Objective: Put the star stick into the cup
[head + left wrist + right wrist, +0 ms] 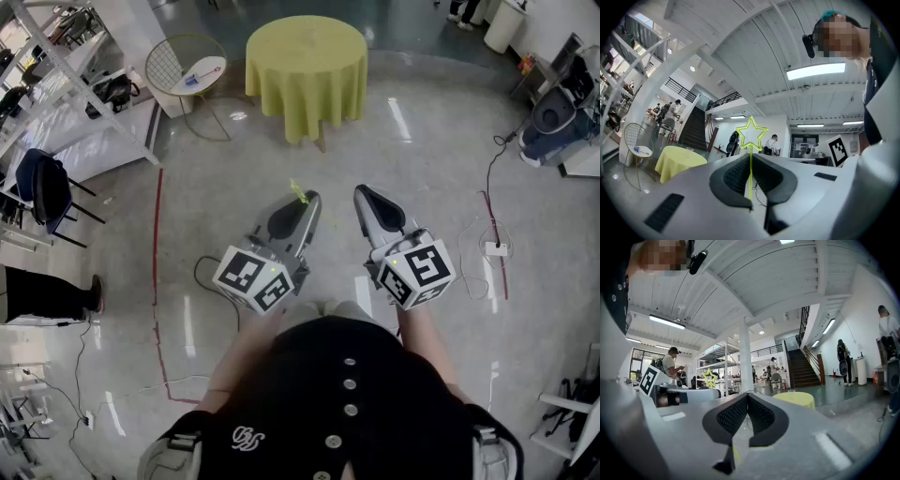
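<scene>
Glossy hall floor point(422, 169), yellow-clothed table point(306, 66); left tool point(308, 198) clamps star stick point(751, 159); right tool point(363, 194) closed, empty.

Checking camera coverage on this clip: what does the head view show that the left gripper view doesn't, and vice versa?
Only the head view: both grippers from above, the left gripper and the right gripper side by side, the person's dark top and the glossy floor with a red line. Only the left gripper view: the star stick with its star outline whole, its stem clamped between the shut fingers, a staircase and ceiling lights. Both: the star stick and the yellow table.
</scene>
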Demonstrator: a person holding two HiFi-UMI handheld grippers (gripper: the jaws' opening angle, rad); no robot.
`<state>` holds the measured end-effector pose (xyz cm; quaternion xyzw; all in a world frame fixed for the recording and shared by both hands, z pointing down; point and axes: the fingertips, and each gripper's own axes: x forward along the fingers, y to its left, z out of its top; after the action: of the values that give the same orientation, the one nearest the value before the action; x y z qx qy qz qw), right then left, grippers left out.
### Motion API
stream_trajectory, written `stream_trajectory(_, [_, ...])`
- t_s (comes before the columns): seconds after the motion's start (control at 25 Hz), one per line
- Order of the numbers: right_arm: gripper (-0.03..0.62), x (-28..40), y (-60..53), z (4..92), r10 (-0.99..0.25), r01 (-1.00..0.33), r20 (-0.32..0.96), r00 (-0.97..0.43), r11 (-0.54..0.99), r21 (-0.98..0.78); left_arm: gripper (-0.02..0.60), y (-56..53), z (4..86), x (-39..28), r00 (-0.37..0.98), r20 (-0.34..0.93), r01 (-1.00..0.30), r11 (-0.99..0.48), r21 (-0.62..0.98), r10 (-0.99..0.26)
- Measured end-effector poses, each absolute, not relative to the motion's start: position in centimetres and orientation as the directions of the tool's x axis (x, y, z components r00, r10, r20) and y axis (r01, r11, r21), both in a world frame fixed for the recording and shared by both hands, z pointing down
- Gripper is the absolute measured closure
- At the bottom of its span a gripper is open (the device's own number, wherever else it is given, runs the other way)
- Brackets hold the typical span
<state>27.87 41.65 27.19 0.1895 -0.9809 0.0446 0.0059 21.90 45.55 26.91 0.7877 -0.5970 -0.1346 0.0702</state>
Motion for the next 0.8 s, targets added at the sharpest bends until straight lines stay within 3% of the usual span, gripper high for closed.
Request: stream_trajectory(0.8, [0.591,29.6,41.0,26.7,-0.364,-0.357,-0.026,-0.931,0.924,-0.139,0.560,45.0,26.6,22.8,0.233,-0.119,-0.927,-0.257,0.272,-0.965])
